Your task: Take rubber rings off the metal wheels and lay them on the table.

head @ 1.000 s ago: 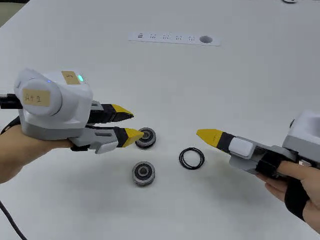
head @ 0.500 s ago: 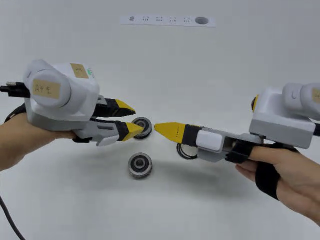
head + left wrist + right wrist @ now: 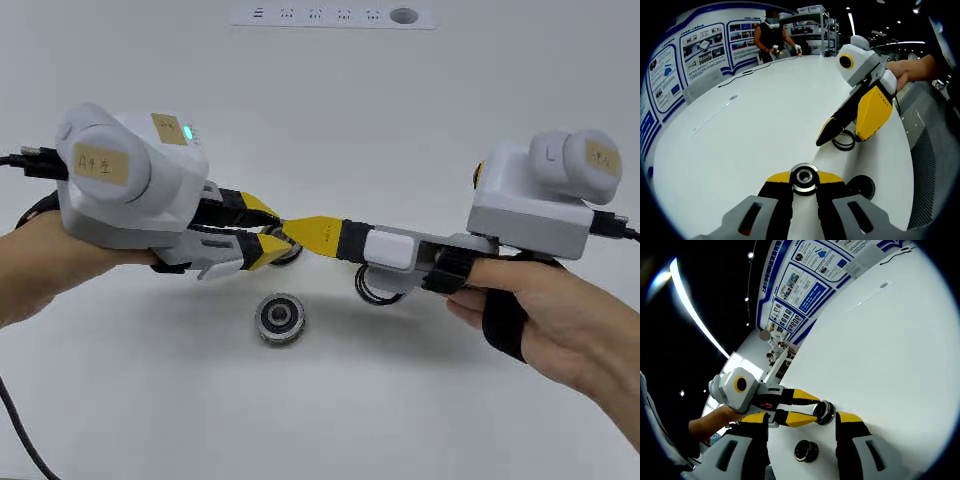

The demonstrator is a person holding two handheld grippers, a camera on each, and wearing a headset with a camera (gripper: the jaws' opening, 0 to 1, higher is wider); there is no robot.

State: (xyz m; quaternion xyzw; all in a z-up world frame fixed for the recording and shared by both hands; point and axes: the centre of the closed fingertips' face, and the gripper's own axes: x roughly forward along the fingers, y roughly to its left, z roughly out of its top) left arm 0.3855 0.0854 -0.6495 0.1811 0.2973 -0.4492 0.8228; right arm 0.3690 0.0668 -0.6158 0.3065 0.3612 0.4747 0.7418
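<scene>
Metal wheel (image 3: 805,179) sits clamped between the left gripper's (image 3: 275,229) jaws, probably steadied so the right gripper (image 3: 799,417), jaws apart, can strip its rubber ring. Freed rings (image 3: 844,141) and another wheel (image 3: 281,317) lie on the counter (image 3: 330,140) nearby.

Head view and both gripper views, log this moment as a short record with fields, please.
left gripper: shut on held wheel
right gripper: open, jaws wide apart, pointed at the held wheel
second wheel: lying on the table, untouched, dark ring apparently on its rim
loose rings: on the table, close under the right gripper
</scene>
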